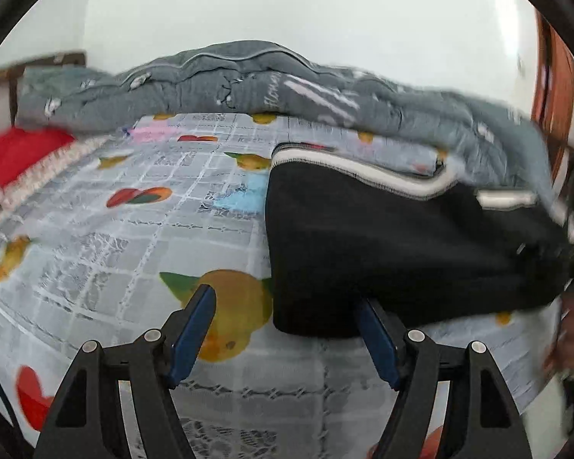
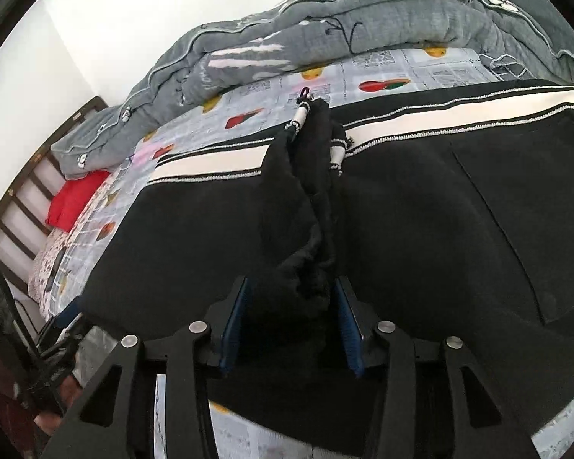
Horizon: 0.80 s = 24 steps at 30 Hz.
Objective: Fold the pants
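You're in home bedroom: bed under fruit-print grey checked sheet [image 1: 134, 229], bunched grey quilted duvet [image 1: 218, 84] along plain white wall [image 1: 287, 4], red pillow [image 1: 19, 153], dark wooden slatted headboard [image 2: 23, 199].

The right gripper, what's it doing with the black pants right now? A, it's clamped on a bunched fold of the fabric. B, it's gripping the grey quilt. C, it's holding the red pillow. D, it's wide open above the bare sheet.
A: in the right wrist view the right gripper has a bunched fold of the black pants pinched between its blue pads.
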Motion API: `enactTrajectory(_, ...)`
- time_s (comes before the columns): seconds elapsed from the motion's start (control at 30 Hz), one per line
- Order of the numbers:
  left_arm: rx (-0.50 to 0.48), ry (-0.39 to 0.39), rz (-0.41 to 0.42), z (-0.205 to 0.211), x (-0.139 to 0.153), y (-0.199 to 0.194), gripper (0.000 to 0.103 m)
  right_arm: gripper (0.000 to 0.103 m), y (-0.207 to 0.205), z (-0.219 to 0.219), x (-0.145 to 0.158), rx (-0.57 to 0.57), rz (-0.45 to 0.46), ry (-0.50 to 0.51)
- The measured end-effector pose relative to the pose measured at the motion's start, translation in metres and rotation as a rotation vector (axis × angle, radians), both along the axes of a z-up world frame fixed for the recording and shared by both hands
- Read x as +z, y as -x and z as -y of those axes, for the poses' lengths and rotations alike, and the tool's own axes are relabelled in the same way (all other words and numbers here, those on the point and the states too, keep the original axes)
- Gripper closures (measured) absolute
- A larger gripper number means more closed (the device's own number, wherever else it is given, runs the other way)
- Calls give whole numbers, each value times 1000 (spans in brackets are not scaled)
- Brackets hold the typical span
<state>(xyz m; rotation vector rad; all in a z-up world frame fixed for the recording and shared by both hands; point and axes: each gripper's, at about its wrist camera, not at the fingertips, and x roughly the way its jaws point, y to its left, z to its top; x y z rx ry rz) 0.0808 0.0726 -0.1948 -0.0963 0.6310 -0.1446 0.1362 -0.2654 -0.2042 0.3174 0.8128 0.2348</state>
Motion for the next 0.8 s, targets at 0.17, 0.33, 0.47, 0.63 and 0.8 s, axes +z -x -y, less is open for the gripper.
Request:
enactTrajectory(0.17,50,-88,-63,7,-10,-12,30,84,-2,0,16,13,73,9)
enactTrajectory(0.33,28,-68,-55,7,-3,-4,30,87,25,25,57,-19,257,25)
enactTrajectory(0.47,37,-108,-57,13,-5,-5,30,81,15,32,32,7,138,47)
enactTrajectory(0.63,70,-92,-83,10,-9,-6,30,63,35,31,15,73,108,58)
enactTrajectory(0.8,66,-79,-95,4,-8,-6,30,61,69,38,20,113,134,63)
